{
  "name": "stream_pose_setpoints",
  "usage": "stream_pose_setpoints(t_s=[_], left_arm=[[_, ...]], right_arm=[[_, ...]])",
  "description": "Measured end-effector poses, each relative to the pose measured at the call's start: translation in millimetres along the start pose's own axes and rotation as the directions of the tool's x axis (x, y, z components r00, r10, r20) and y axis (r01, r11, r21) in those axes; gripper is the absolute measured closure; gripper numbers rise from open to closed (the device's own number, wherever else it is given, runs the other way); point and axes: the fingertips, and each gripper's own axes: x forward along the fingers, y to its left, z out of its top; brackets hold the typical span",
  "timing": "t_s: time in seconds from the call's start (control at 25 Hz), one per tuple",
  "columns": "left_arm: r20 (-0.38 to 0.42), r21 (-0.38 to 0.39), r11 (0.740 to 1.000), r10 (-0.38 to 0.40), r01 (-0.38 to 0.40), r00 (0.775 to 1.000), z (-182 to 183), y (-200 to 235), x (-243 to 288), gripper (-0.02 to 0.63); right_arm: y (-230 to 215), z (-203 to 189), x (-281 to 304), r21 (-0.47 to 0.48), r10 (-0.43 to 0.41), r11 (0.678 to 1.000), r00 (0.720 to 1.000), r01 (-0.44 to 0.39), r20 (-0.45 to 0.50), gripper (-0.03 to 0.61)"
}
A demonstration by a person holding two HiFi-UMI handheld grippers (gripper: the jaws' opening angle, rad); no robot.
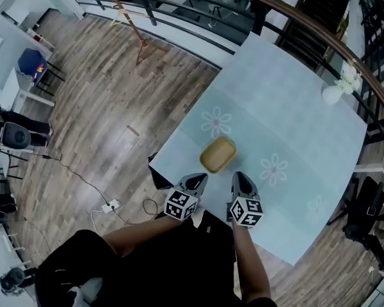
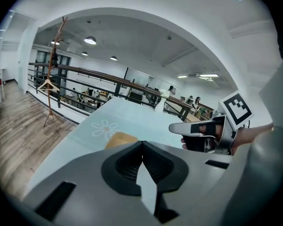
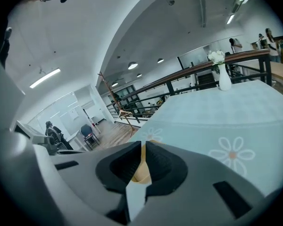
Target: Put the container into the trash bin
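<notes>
The tan container (image 1: 217, 154) sits on the desk (image 1: 294, 126), on its pale blue cloth near the front edge, between two printed daisies. Just beside it, the left tool (image 1: 199, 179) and the right tool (image 1: 240, 177) hover side by side, each with its jaws closed together on nothing. A white vase (image 1: 333, 93) stands at the far corner.

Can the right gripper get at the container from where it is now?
Probably yes. The container lies on the table just ahead of the right gripper, with nothing between them. Its jaws are together, so they would need to open first.
</notes>
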Motion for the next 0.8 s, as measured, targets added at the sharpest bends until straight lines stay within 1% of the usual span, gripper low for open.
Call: stream_pose_setpoints(t_s=[0.12, 0.24, 0.4, 0.56, 0.6, 0.68, 0.8], left_arm=[[-0.001, -0.041, 0.998, 0.054, -0.054, 0.999, -1, 6, 4, 0.6], [-0.008, -0.076, 0.992, 0.097, -0.098, 0.995, -8, 16, 8, 0.6], [-0.007, -0.126, 0.988, 0.091, -0.091, 0.996, -14, 20, 18, 0.6], [-0.007, -0.168, 0.98, 0.11, -0.109, 0.994, -19, 30, 25, 0.6], [-0.006, -0.178, 0.977, 0.116, -0.116, 0.993, -20, 33, 25, 0.6], [-0.004, -0.19, 0.974, 0.124, -0.122, 0.992, -20, 37, 25, 0.6], [-0.007, -0.199, 0.973, 0.12, -0.119, 0.993, -21, 40, 26, 0.6]], right_arm=[[-12, 7, 16, -0.044, 0.005, 0.999, 0.999, -0.006, -0.034, 0.541], [-17, 7, 37, -0.088, 0.024, 0.996, 0.997, -0.03, -0.071, 0.541], [-24, 6, 69, -0.154, 0.06, 0.985, 0.991, -0.078, -0.119, 0.541], [-27, -1, 104, -0.239, 0.065, 0.965, 0.981, -0.109, -0.182, 0.54], [-27, -3, 112, -0.267, 0.067, 0.956, 0.977, -0.121, -0.202, 0.532], [-27, -7, 125, -0.301, 0.081, 0.94, 0.964, -0.158, -0.253, 0.468], [-32, -18, 143, -0.313, 0.092, 0.928, 0.938, -0.203, -0.334, 0.465]])
